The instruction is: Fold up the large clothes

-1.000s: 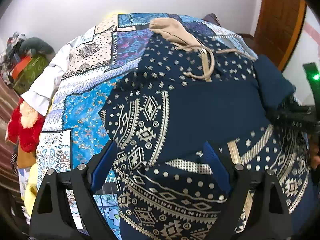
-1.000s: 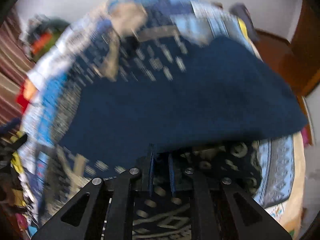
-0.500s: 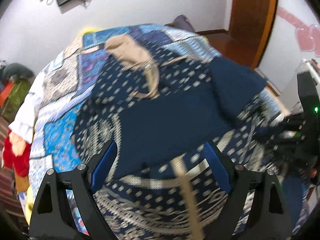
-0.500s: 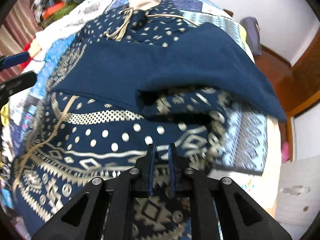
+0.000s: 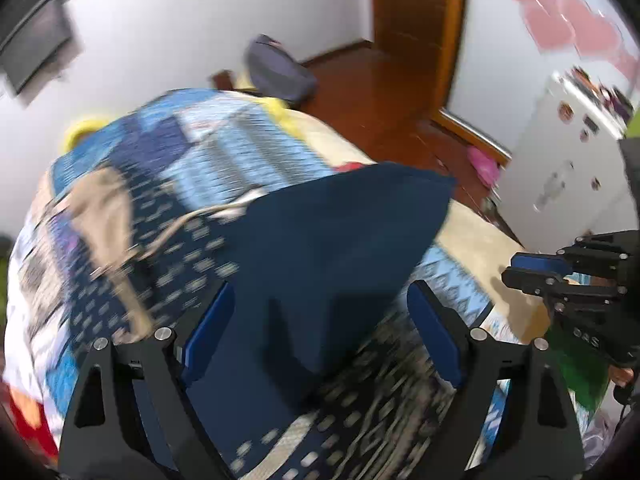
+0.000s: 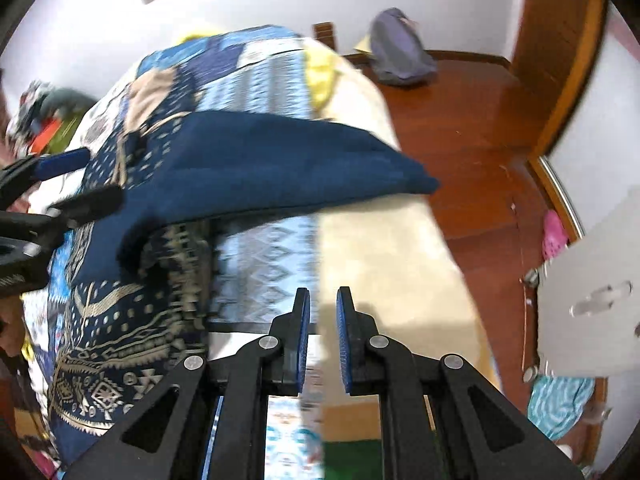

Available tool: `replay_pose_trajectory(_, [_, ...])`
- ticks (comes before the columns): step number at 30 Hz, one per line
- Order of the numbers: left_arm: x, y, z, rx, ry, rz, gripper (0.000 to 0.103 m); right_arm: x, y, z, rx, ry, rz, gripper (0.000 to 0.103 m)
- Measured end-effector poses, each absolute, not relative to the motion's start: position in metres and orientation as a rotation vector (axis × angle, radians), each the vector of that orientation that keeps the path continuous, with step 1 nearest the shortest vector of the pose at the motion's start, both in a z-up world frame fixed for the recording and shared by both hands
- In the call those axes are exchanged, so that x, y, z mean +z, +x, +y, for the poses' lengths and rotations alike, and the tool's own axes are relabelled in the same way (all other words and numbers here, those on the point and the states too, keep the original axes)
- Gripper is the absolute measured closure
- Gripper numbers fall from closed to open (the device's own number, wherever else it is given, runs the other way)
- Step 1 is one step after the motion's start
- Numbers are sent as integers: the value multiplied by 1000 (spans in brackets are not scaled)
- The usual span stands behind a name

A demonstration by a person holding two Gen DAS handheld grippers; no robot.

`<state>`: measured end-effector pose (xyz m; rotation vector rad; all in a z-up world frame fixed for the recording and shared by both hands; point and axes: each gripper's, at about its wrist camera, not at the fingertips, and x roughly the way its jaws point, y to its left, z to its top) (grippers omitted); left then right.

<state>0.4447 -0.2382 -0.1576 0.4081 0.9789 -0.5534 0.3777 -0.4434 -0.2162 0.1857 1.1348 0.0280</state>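
Note:
A large navy garment [image 5: 332, 248] with a gold and white pattern lies on the bed, its plain navy inside folded over the top. It also shows in the right wrist view [image 6: 256, 164], with the patterned layer [image 6: 120, 320] beneath. My left gripper [image 5: 316, 344] is open and empty, its jaws wide apart above the navy fold. My right gripper [image 6: 323, 340] is empty with a narrow gap between its pads, over the cream sheet [image 6: 384, 280] to the right of the garment. It shows at the right of the left wrist view [image 5: 536, 272].
A patchwork blue bedspread [image 5: 224, 140] covers the bed. A wooden floor [image 6: 480, 128] and door [image 5: 416, 20] lie beyond the bed's right edge. A grey bag [image 6: 400, 52] sits on the floor. A white cabinet [image 5: 568, 160] stands at the right. Piled clothes [image 6: 44, 120] lie at the left.
My right gripper has let go of the garment, opened a little and swung right over the bare sheet. The left view has swung right towards the door; the garment lies folded over.

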Motion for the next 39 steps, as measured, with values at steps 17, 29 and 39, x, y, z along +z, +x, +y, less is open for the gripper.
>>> replay_pose_trajectory(17, [-141,462,-241,-463,372,824,98,-223,387,-447,53,248,1127,94])
replay_pose_trajectory(29, [-126,457,-43,-219,202,873,98,-189,429,-350,221,123,1050,94])
replay_pose_trajectory(39, [-249,421,20,-192,159,1135,76,-243,452,-278,154,-155,1084,94])
